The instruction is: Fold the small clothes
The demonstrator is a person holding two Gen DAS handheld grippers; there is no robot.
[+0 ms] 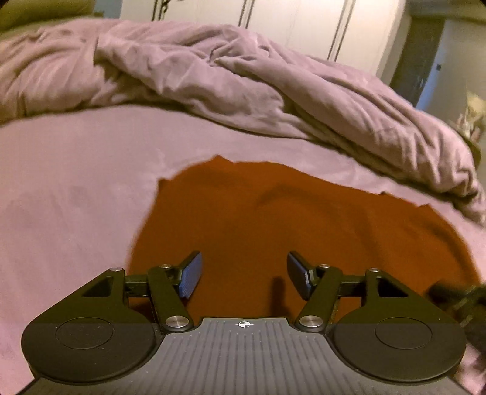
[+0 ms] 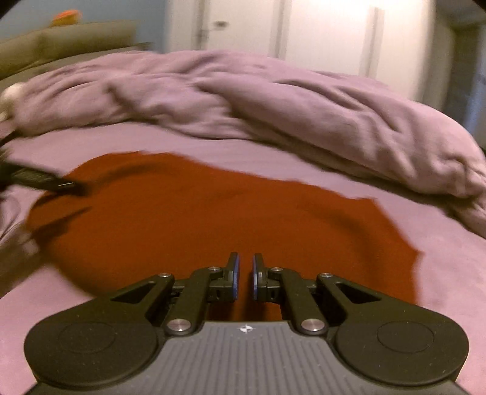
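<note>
A rust-red garment [image 1: 273, 224] is seen spread flat on the lilac bedsheet [image 1: 66, 194], filling the lower middle of both wrist views. Just which kind of small garment it is cannot be told; no sleeve or collar is clearly made out. Behind it, across the upper half of each frame, a crumpled lilac duvet [image 1: 212, 76] is heaped, with white wardrobe doors [image 1: 291, 18] beyond.

The left gripper [image 1: 244, 275] is held wide open above the near part of the cloth, nothing between its blue pads [image 1: 190, 275]. The right gripper [image 2: 245, 275] is drawn almost closed, only a narrow slit left between its pads, and no fabric is seen pinched there; it is poised over the near edge of the garment. At the left edge of the right view, a dark blurred shape is caught over the cloth's far corner, most likely the other tool.

The step in hand is judged to be the set-up for a first fold: the cloth is laid out, but no edge is yet seized. Next, an edge or corner would need to be chosen, the right jaws opened, both tools lowered to the fabric's border and closed on one layer only, so that the sheet beneath is not gathered up as well.
</note>
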